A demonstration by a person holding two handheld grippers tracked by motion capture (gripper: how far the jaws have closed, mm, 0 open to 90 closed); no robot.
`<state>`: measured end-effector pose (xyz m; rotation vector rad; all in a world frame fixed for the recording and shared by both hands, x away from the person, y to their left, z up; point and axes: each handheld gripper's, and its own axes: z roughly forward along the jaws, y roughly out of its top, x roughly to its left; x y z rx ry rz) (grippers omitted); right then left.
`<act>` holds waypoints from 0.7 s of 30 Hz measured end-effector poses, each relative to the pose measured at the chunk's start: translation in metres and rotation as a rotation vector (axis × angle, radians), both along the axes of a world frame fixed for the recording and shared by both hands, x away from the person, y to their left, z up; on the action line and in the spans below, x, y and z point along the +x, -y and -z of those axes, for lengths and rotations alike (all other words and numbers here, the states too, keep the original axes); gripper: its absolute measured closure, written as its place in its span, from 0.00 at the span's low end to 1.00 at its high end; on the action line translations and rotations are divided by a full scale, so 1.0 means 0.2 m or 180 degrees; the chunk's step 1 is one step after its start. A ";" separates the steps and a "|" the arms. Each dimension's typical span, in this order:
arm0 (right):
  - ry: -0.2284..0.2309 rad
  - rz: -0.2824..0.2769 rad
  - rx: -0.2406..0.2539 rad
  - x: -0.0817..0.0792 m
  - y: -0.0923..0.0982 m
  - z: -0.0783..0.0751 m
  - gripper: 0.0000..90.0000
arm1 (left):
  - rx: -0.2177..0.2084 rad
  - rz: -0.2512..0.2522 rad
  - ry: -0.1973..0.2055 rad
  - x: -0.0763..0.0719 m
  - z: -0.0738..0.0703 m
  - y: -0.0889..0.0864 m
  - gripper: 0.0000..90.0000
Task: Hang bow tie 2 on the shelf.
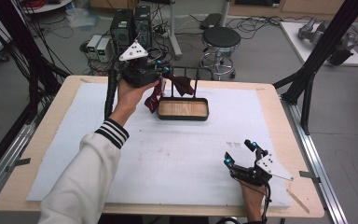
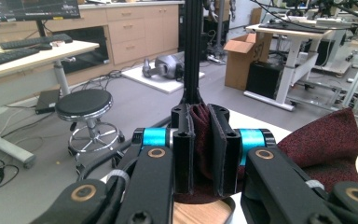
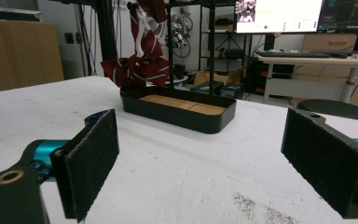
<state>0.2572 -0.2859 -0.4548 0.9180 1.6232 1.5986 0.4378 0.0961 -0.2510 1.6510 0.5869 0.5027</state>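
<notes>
A dark red bow tie with white stripes (image 1: 182, 84) hangs over the left end of a black tray with a wooden floor (image 1: 183, 118). My left gripper (image 1: 165, 70) is held up at the back of the table, shut on the bow tie's fabric (image 2: 326, 144), which is pinched between the pads of the left gripper (image 2: 200, 110). From the right gripper view the bow tie (image 3: 137, 67) dangles above the tray (image 3: 182, 116). My right gripper (image 1: 238, 150) rests low near the front right of the white mat. The right gripper (image 3: 209, 158) is open, with nothing between its pads.
A thin black rail on two posts (image 1: 185, 69) rises from the tray's far side. A white foam mat (image 1: 177, 158) covers the wooden table. A black stool (image 1: 220, 39) and computer boxes stand on the floor beyond the far edge.
</notes>
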 end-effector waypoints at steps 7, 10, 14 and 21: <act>0.0002 0.0001 0.0000 0.00 0.00 0.00 0.12 | -0.0066 -0.0078 0.0100 0.02 -0.03 -0.01 0.90; -0.0001 0.0001 -0.0003 0.00 0.00 0.00 0.12 | -0.0076 -0.0122 0.0138 0.03 -0.04 -0.02 0.90; 0.0002 -0.0004 -0.0006 0.00 0.00 0.00 0.12 | -0.0099 -0.0184 0.0164 0.05 -0.04 -0.04 0.89; 0.0003 -0.0003 -0.0005 0.00 0.00 0.00 0.12 | -0.0069 -0.0128 0.0113 0.08 -0.01 -0.03 0.89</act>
